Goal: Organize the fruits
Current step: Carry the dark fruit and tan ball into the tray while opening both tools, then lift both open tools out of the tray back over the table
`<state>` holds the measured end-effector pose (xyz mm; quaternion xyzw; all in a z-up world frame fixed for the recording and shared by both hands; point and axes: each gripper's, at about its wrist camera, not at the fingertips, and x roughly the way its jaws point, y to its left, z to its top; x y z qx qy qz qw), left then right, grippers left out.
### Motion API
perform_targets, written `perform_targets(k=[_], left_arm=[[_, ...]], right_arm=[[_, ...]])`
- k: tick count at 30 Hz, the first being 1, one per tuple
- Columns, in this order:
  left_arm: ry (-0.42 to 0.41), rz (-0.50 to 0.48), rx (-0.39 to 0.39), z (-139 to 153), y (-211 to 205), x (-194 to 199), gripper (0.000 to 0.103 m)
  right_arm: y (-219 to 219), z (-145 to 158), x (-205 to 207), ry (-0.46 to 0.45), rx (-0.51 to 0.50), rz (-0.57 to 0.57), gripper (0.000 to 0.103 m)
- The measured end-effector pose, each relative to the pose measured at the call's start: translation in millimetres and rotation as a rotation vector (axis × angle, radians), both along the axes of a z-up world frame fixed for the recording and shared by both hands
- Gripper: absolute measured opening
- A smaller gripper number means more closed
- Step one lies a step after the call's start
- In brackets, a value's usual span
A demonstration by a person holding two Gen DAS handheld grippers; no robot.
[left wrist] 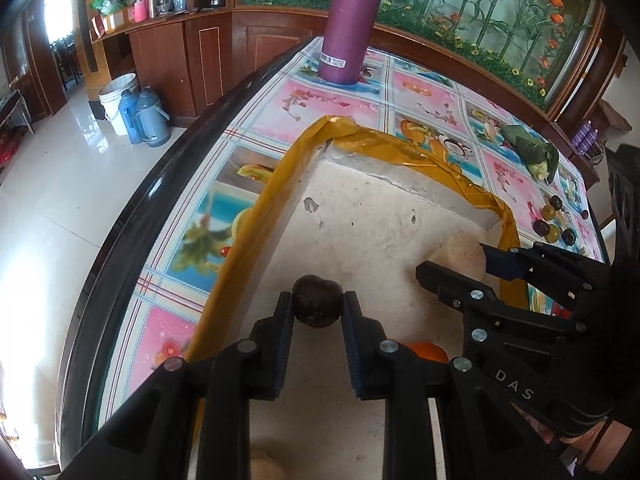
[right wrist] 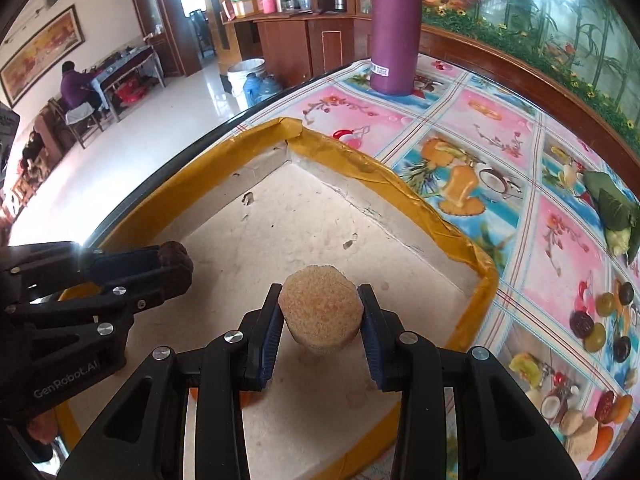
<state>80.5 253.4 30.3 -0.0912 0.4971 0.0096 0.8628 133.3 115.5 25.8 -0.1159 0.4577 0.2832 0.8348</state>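
Your left gripper point(left wrist: 318, 307) has its fingers pinching a dark brown fruit point(left wrist: 316, 300) by its two sides, held above the white floor of the tray point(left wrist: 280, 168), near the tray's left wall. Your right gripper point(right wrist: 320, 316) has its fingers clamped on a tan, rough-skinned fruit point(right wrist: 320, 308), also above the tray floor, nearer the tray's right wall. The two grippers point steeply down, side by side over the tray, and each shows in the other's view. The tray is white inside with yellow tape along its rim, and it lies on the table point(right wrist: 540, 160), which wears a cloth printed with fruit and flowers. An orange fruit point(left wrist: 426, 353) lies in the tray behind your left fingers, mostly hidden by them. On the cloth to the right of the tray you have a loose cluster of dark and green grapes point(right wrist: 600, 320), and closer to you a heap of tan and orange pieces point(right wrist: 592, 428). A green leafy vegetable point(right wrist: 612, 204) lies farther back, and a purple bottle point(right wrist: 394, 32) stands upright at the table's far side.
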Motion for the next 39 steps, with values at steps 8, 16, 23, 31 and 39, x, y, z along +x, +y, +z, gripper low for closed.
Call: perform_targets(k=[8, 16, 23, 31, 39], left_arm=[[0.034, -0.011, -0.004, -6.9, -1.3, 2.6, 0.027], [0.039, -0.003, 0.034, -5.0, -1.5, -7.4, 0.028], [0.034, 0.017, 0.056, -3.3, 0.9, -29.8, 0.036], [-0.019, 0.052, 0.08, 12.1, -4.1, -57.6, 0.057], [-0.087, 0.034, 0.087, 32.1, -31.8, -83.3, 0.067]], right_arm=[[4.9, -12.1, 3.6, 0.01, -0.029, 0.011, 0.035], [-0.7, -9.0, -0.5, 0.001, -0.033, -0.008, 0.039], [-16.8, 0.7, -10.8, 0.019, 0.012, -0.049, 0.04], [-38.6, 20.3, -41.7, 0.007, 0.053, -0.087, 0.044], [-76.0, 34.1, -86.7, -0.038, 0.056, -0.146, 0.06]])
